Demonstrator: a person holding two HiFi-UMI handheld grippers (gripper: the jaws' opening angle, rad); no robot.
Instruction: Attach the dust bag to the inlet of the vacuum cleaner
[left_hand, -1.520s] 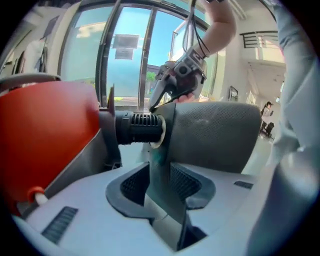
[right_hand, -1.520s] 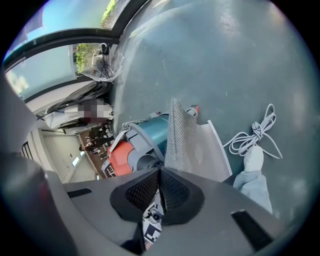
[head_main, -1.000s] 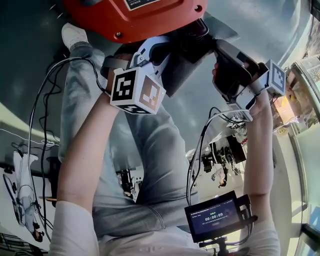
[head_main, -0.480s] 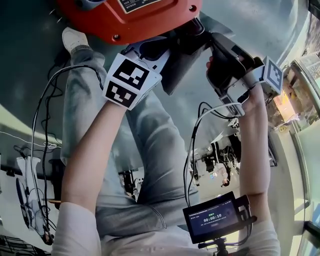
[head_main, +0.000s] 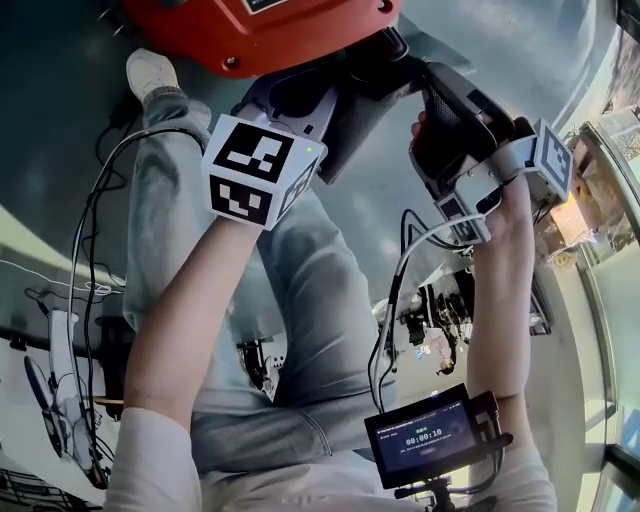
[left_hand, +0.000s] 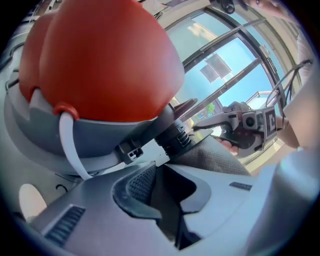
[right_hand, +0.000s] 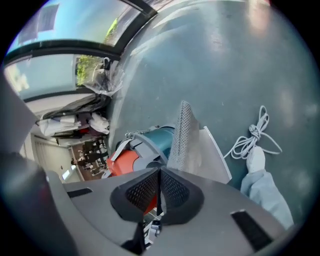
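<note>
Head view: the vacuum cleaner (head_main: 270, 30), red-bodied, sits at 12 o'clock on the dark floor (head_main: 520, 40). We note the dust bag (head_main: 352, 130), grey fabric, just below it and still toward 12 o'clock from centre, between the two grippers.

Left gripper (left_hand: 167, 192): it enters from 10 o'clock in the head view, with its marker cube (head_main: 255, 170) turned up at us. In its own view the jaws stand a little apart and the bag's dark fabric fills the gap, so we read this as a grip on the bag. At 12 o'clock from the jaws is the black ribbed inlet (left_hand: 174, 136), tucked under the red shell. The bag's fabric runs off toward 2 o'clock, just beside the inlet. We cannot tell whether the bag is seated on it.

Right gripper (right_hand: 160, 189): it sits at 2 o'clock in the head view. Its own view shows the pads almost together, pinched on a thin edge of the bag. Mesh-textured fabric and a pale flat panel rise from the jaws toward 1 o'clock. The vacuum cleaner shows beyond them at 10 o'clock.

Also logged: a white coiled cable (right_hand: 255, 132) lies on the floor at 3 o'clock in the right gripper view, with a white shoe (right_hand: 256, 161) just below it. A small screen (head_main: 425, 435) is at 5 o'clock in the head view.
</note>
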